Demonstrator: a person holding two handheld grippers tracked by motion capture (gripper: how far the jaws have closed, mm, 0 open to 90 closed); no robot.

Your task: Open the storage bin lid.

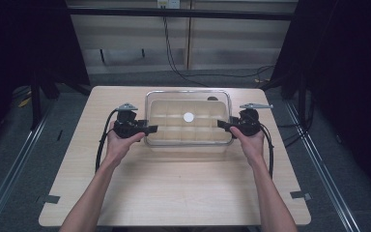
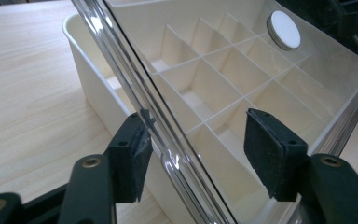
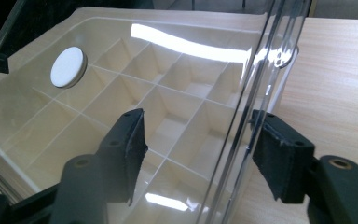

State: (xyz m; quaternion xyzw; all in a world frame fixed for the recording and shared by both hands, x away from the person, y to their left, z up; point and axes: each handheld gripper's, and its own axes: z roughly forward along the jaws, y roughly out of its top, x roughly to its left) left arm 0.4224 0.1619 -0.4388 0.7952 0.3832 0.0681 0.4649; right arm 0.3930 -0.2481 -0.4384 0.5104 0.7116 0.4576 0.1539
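Both ends staged for a lid lift. Left hand-held gripper (image 1: pixel 150 129) straddles the clear lid (image 2: pixel 168 140) edge: one pad touching or nearly touching the rim, the other well apart, so not clamped yet. Right hand-held gripper (image 1: pixel 221 124) likewise, lid rim between its jaws, gaps both sides. The lid sits on the cream divider box (image 2: pixel 93 88), mid-worktop (image 1: pixel 174 193) between the two tools; white knob (image 1: pixel 189 117) centred. I'd close both evenly, bite only the lid's lip, not the box wall, then lift level and in sync so it doesn't rack or drag the box.
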